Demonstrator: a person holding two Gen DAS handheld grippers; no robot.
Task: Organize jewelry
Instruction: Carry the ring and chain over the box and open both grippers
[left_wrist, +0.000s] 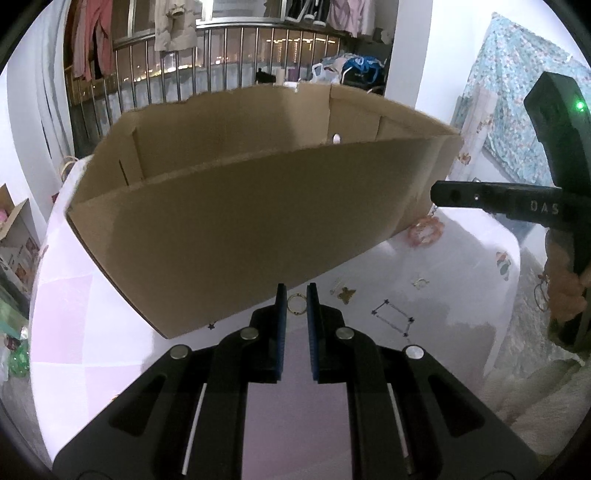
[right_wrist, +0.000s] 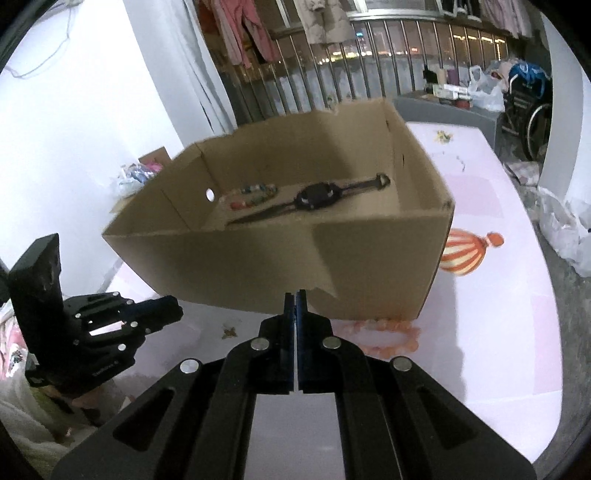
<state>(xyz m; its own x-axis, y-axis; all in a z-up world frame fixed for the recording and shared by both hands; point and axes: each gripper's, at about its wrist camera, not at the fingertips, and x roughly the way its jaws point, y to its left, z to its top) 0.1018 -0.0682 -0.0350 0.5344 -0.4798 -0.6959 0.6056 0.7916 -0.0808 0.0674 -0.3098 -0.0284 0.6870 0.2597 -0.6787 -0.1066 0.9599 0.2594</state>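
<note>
Two pieces already lie inside the cardboard box (right_wrist: 280, 251), the largest thing on the desk (right_wrist: 509, 332): a black watch (right_wrist: 316, 197) stretched along the box floor and a beaded bracelet (right_wrist: 255, 195) just beside it, toward the wall with the round hole. That much of the sorting looks done. More is left outside on the desk: a peach beaded bracelet (right_wrist: 388, 332) lies against the box's near outer wall, a pink ring-shaped piece (left_wrist: 424, 230) sits by the box corner, and smaller bits lie scattered in front, among them a dark rectangular chain (left_wrist: 393, 317), a small butterfly-like piece (left_wrist: 346, 294) and a pale piece (left_wrist: 419, 282) farther on. The left gripper (left_wrist: 296, 295) has its fingers nearly together on either side of a small gold ring (left_wrist: 296, 303); whether the pads truly pinch the ring or it only lies on the desk between them I cannot tell. The right gripper (right_wrist: 295, 299) has its fingers pressed fully together with nothing visible between them, its tips just before the box's near wall. My judgement: the task is under way, with most small pieces not yet boxed.
</note>
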